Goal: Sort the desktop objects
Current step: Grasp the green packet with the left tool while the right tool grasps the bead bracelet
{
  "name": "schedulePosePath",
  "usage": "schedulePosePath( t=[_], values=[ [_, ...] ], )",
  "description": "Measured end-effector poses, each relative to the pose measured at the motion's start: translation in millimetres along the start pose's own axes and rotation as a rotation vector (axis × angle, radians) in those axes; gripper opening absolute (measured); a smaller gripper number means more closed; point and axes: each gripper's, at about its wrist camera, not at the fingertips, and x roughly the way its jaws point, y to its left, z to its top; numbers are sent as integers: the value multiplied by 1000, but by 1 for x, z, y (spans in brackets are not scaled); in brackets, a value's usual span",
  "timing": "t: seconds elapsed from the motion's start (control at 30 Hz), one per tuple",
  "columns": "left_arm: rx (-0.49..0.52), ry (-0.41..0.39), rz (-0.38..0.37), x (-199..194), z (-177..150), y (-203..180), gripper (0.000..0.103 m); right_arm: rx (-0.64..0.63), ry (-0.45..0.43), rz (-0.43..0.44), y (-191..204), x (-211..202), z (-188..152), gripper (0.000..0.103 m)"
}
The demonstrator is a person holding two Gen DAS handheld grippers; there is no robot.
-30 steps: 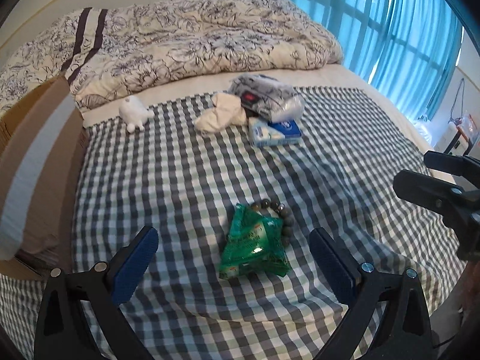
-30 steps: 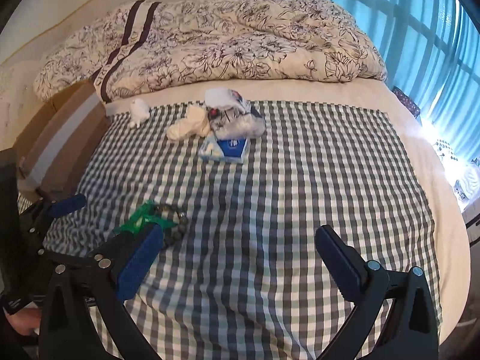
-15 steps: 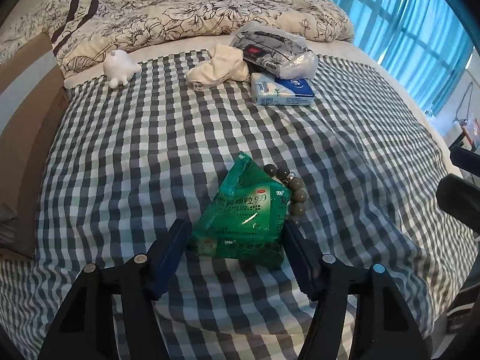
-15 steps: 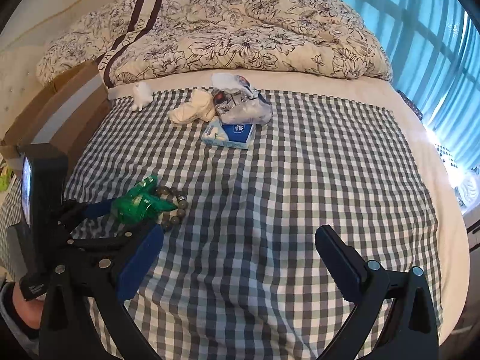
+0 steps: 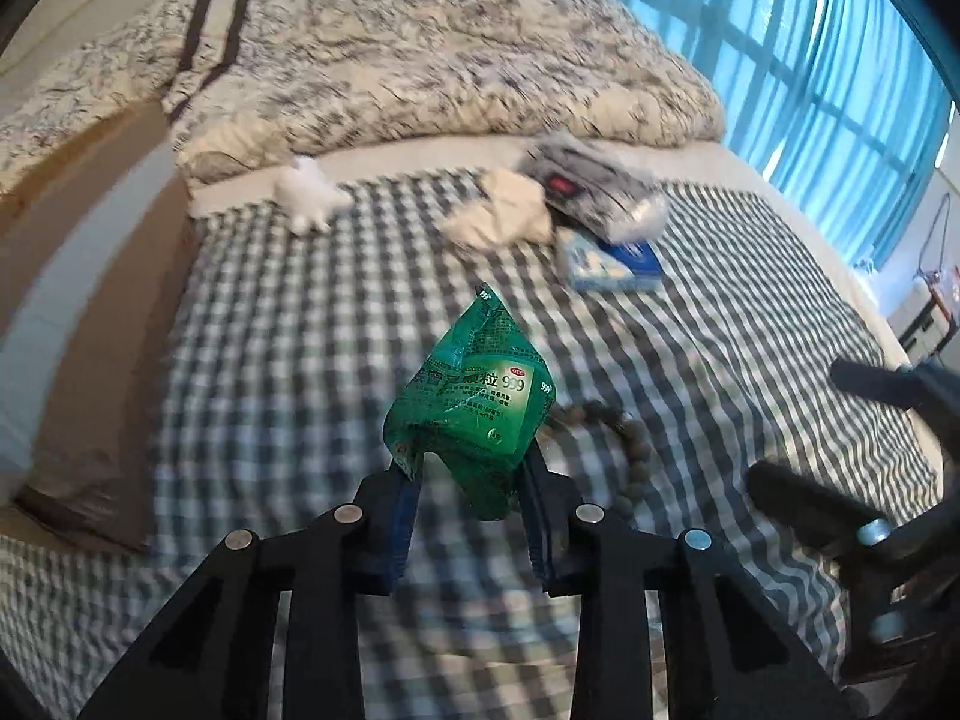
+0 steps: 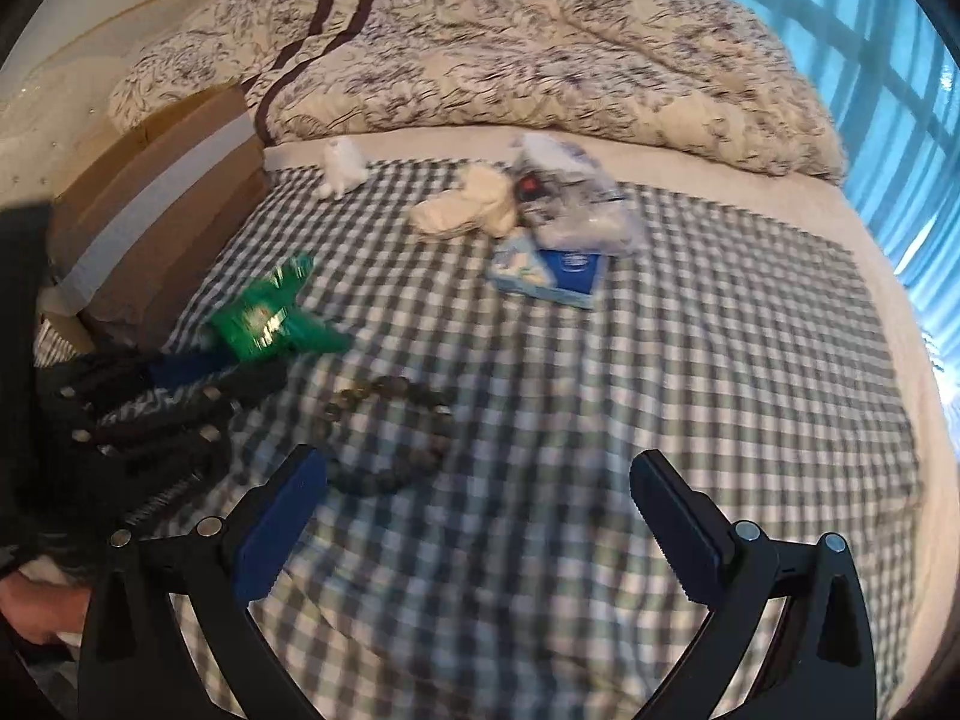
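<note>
My left gripper (image 5: 471, 471) is shut on a green foil packet (image 5: 474, 384) and holds it above the checked cloth (image 5: 300, 360). From the right wrist view the same green packet (image 6: 270, 318) hangs at the left gripper's tips on the left. A dark bead bracelet (image 6: 390, 438) lies on the cloth just ahead of my right gripper (image 6: 474, 480), which is open and holds nothing. The bracelet (image 5: 618, 438) also shows to the right of the packet. Farther back lie a blue tissue pack (image 5: 612, 255), a clear plastic bag (image 5: 594, 198), a cream cloth lump (image 5: 504, 210) and a small white figure (image 5: 306, 195).
A brown cardboard box (image 6: 156, 216) with a grey tape band stands at the cloth's left edge. A flowered duvet (image 6: 510, 54) is heaped across the far side of the bed. Blue curtains (image 5: 810, 60) hang at the right. A person's hand (image 6: 36, 606) shows at lower left.
My left gripper shut on the green packet and lifted it off the cloth, uncovering the bead bracelet. My right gripper moved closer to the bracelet and stayed open.
</note>
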Motion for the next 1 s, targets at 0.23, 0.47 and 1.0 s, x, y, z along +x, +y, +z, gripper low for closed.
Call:
schedulePosePath(
  t=[0.23,0.47,1.0],
  values=[
    [-33,-47,23,-22,13,30,32,-64,51,34,34,39,7,101],
    [-49,-67,28,-31,19,45,32,-38,145,21,42,82,5,100],
    [-63,-91,11,-44,25,55,32,59,153,57,34,69,1,12]
  ],
)
